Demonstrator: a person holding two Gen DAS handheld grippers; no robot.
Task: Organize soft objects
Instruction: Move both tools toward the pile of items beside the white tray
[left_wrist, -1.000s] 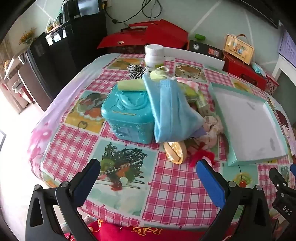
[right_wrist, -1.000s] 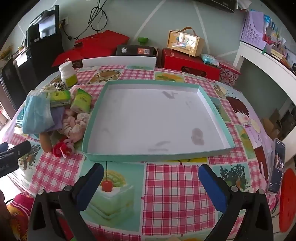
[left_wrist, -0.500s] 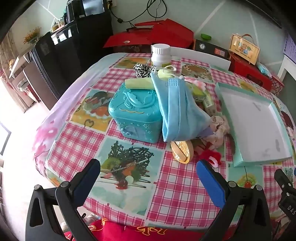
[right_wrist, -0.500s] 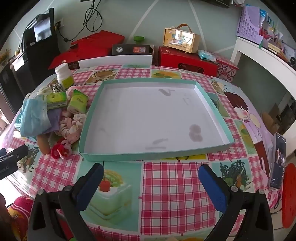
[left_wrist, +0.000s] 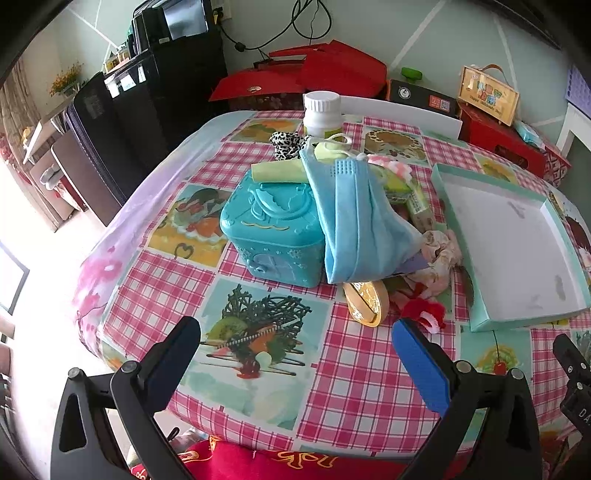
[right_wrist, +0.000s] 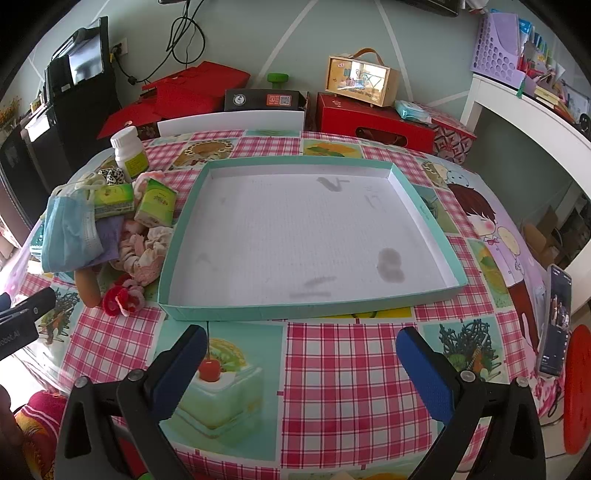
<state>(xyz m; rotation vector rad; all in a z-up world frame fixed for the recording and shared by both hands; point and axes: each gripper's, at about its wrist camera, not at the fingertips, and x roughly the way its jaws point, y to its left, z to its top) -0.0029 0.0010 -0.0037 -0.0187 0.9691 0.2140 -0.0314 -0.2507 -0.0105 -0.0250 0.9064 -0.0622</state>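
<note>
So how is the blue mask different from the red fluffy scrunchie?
The blue mask is a flat, pleated sheet; the red scrunchie is a small fuzzy ring. The mask is much bigger. The mask is draped high, leaning over the teal box and the pile, while the scrunchie lies low on the tablecloth near the tray. Both are soft and outside the tray.

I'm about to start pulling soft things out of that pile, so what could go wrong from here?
The blue face mask drapes over the teal box and the tissue packs; lifting it may drag them along. The scrunchies lie tangled beside the tray wall, so one may snag another. Both tools, left and right, hang open, holding nothing.
</note>
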